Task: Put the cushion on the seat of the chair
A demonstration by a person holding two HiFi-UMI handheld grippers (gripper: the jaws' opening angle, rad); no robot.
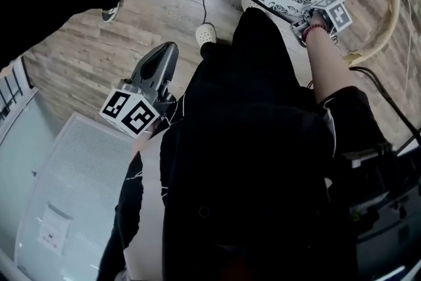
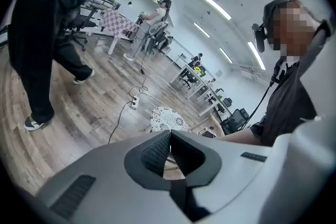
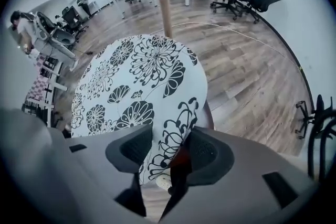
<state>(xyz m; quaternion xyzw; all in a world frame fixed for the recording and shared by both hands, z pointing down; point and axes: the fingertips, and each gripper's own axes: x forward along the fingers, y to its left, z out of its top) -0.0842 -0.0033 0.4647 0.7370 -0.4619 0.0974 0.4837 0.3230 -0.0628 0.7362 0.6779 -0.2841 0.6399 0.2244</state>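
**Step in hand (judgement):** release and withdrawal after placement. The right hand-held gripper [image 3: 170, 150] points down over the near edge of the cushion [image 3: 140, 73]. Its jaws stand wide apart. The cushion's rim lies in the gap, but neither pad appears to press on it, so nothing is held. The left hand-held gripper [image 2: 169, 135] is well apart from the work, with its jaws closed tip to tip on nothing.

**Recommended conduct:**
- Take the right hand-held gripper straight up and clear of the rim, so that neither pad catches the fabric and drags the cushion off centre.
- Check the overhang all round before leaving. A dark strip of the seat [image 3: 210, 113] shows at the cushion's right edge, which suggests a slight offset toward the left in that view.
- If a correction is needed, nudge the rim rather than re-gripping it.

**Condition of the cushion:**
- It is round, thin and flat, in white fabric printed with black chrysanthemum-like flowers and leaves.
- It lies face up on the seat of the chair [image 1: 393, 6], whose pale curved wooden frame shows beside it.
- It covers nearly the whole seat, and no fold or lifted edge is visible.
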